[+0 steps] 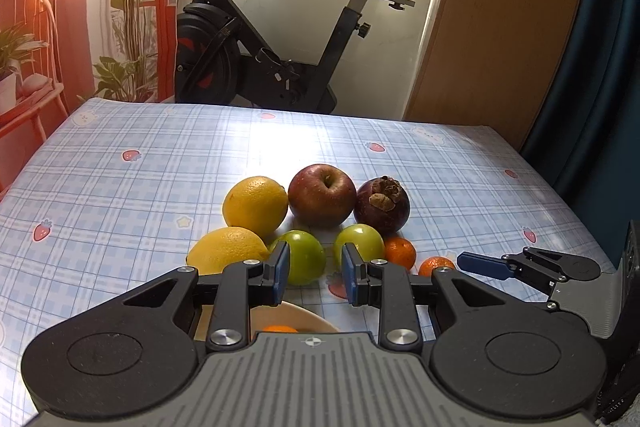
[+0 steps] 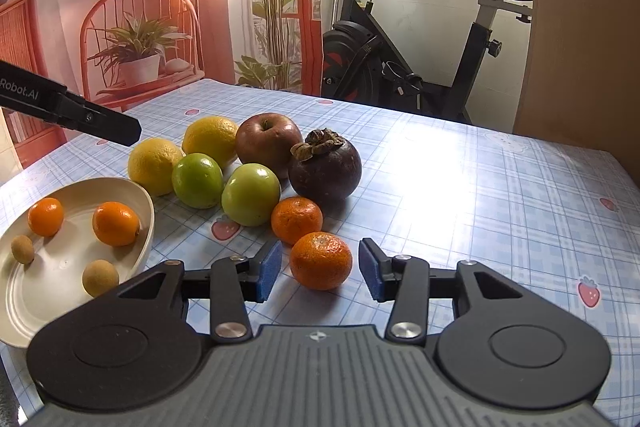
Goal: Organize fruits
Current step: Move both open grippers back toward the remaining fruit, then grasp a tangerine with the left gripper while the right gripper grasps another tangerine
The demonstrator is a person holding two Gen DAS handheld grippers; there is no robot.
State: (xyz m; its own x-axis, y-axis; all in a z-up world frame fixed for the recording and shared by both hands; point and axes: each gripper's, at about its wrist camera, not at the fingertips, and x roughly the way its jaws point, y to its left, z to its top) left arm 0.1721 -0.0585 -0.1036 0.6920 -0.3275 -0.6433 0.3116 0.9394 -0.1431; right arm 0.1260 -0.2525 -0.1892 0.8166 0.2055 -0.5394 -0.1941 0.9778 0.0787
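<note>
Straddling a mandarin (image 2: 321, 260) near the bench's (image 2: 480, 195) front edge, the right hand-held gripper (image 2: 320, 269) stands released, its blue pads clear of the peel on both sides. A second mandarin (image 2: 297, 219) lies touching the first, just behind it. Behind them, toward the middle of the bench, a cluster sits close together: two green fruits (image 2: 250, 194), two lemons (image 2: 210, 139), an apple (image 2: 268, 141) and a mangosteen (image 2: 325, 169). Toward the left edge a cream bowl (image 2: 146, 203) leans tilted, holding two oranges (image 2: 116, 223) and two small brown fruits (image 2: 100, 277). The left hand-held gripper (image 1: 314, 277) hangs over the bowl's far rim, clenched as far as it goes with nothing between its pads (image 1: 281, 273), though a gap shows between them.
</note>
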